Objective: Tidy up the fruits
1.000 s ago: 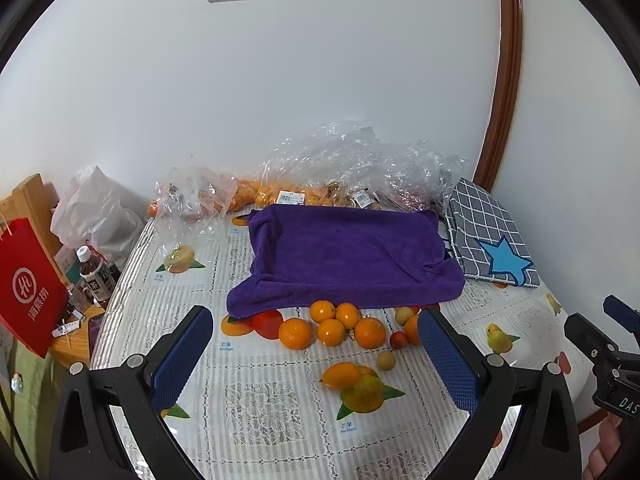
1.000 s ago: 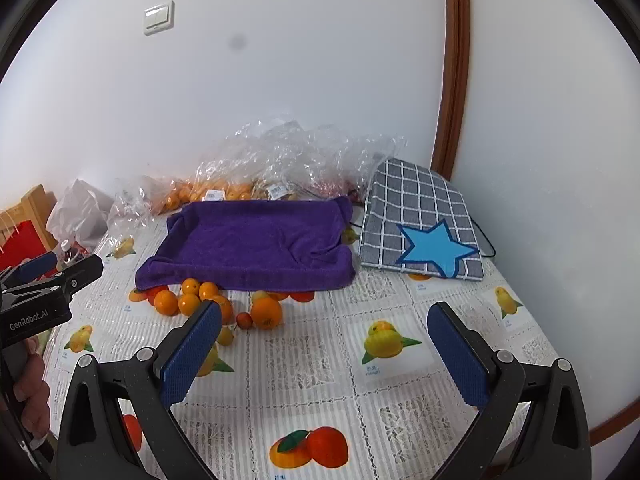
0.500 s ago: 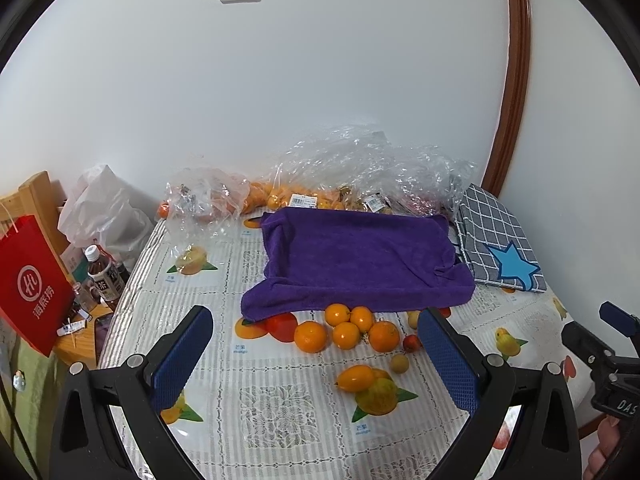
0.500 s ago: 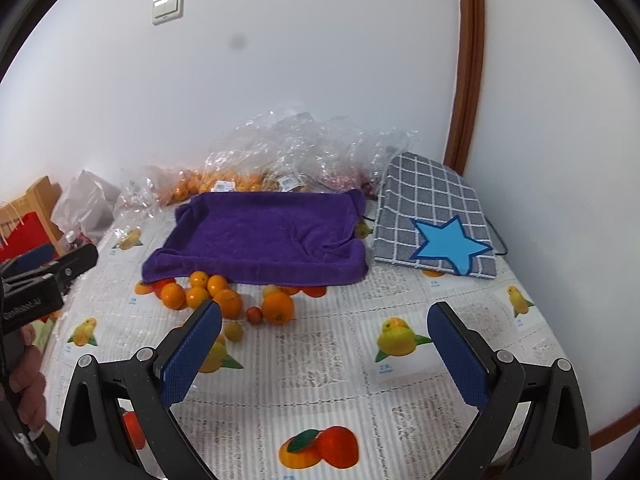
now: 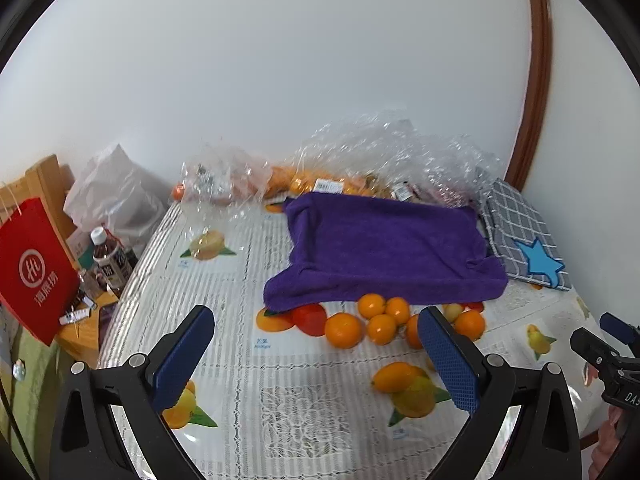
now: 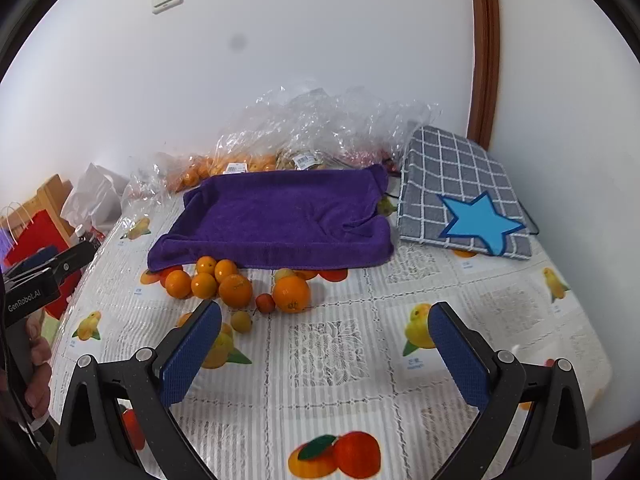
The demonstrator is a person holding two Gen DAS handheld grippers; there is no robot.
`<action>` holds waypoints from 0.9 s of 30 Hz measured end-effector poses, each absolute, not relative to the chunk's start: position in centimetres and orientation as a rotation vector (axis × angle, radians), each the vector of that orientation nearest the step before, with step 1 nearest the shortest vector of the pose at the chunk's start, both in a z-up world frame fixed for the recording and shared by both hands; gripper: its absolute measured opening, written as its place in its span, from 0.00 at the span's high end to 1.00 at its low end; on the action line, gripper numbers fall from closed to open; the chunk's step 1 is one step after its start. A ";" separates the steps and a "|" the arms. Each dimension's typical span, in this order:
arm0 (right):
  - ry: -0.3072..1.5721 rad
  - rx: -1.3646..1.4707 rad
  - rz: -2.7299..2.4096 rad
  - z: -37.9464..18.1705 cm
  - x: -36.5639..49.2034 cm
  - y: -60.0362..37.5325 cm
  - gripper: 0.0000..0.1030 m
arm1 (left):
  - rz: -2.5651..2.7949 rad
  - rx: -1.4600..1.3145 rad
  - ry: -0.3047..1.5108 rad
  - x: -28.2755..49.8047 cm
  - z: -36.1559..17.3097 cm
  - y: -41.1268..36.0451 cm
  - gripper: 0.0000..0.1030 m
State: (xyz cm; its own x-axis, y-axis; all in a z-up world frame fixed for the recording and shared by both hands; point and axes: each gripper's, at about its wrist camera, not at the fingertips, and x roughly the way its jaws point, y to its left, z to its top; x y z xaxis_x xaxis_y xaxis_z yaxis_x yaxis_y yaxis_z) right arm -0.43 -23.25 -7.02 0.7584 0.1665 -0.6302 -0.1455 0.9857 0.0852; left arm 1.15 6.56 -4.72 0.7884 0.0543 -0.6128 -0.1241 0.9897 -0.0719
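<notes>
Currently both tongs hover above the counter (image 6: 500,292), empty. Left tongs (image 5: 316,356): fingers wide apart. Right tongs (image 6: 324,352): fingers wide apart too. Loose fruit cluster (image 6: 236,284) lies on the counter just ahead of the purple towel (image 6: 280,216), along its near edge; its long axis runs left-right. From the left tongs the cluster (image 5: 384,324) sits ahead, slightly right, some fruit hidden behind the right finger. From the right tongs it sits ahead-left. Judgement: left tongs look nearer. More fruit in plastic bags (image 6: 320,136) behind the towel.
</notes>
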 end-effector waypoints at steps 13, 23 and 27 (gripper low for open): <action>0.781 0.022 0.219 -14.7 4.4 -22.1 0.30 | 0.058 -0.139 0.802 4.9 -11.6 8.8 0.18; 0.856 -0.015 0.295 -19.0 8.0 -19.5 0.58 | 0.082 -0.182 0.858 6.3 -15.7 9.9 0.28; 0.856 -0.014 0.320 -18.9 8.8 -18.9 0.58 | 0.084 -0.173 0.864 6.5 -16.7 9.7 0.35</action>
State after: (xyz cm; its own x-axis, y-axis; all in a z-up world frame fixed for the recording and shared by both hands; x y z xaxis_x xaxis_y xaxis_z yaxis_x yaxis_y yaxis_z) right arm 8.85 -18.92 -18.92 0.6108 0.2715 -0.7438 -0.2826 0.9523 0.1156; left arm 6.50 9.74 -16.67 0.6469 0.0029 -0.7625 -0.1432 0.9827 -0.1178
